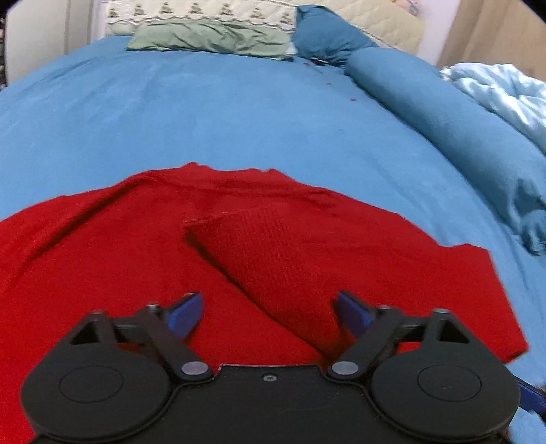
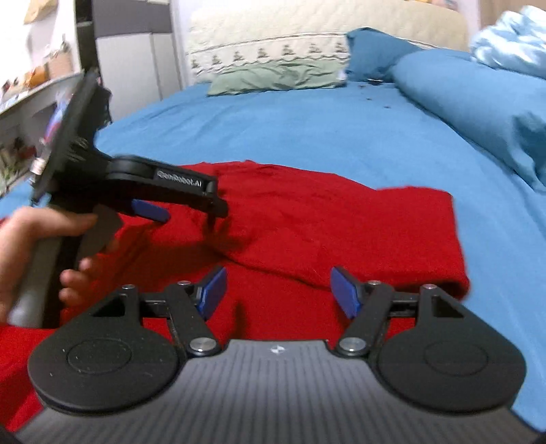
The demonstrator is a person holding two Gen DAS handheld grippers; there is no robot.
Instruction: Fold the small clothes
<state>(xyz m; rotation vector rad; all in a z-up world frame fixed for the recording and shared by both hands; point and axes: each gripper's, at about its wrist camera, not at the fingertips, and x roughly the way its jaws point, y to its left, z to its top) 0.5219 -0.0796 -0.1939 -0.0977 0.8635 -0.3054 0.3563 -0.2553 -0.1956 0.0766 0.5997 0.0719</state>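
A red knit sweater point(image 1: 136, 239) lies spread on the blue bed sheet point(image 1: 204, 112), with one sleeve point(image 1: 273, 259) folded across its body. My left gripper point(image 1: 269, 314) is open and empty just above the sweater, its blue pads either side of the sleeve's near end. In the right wrist view the same sweater point(image 2: 341, 225) lies flat, and my right gripper point(image 2: 278, 290) is open and empty above its near edge. The left gripper point(image 2: 191, 201) also shows there, held by a hand point(image 2: 30, 246) at the left over the sweater.
A green pillow point(image 1: 211, 39) and a dark blue pillow point(image 1: 324, 30) lie at the headboard. A rolled blue duvet point(image 1: 443, 126) runs along the right side, with a light blue quilt point(image 1: 505, 92) beyond it. A white cabinet and shelves point(image 2: 41, 88) stand at the left.
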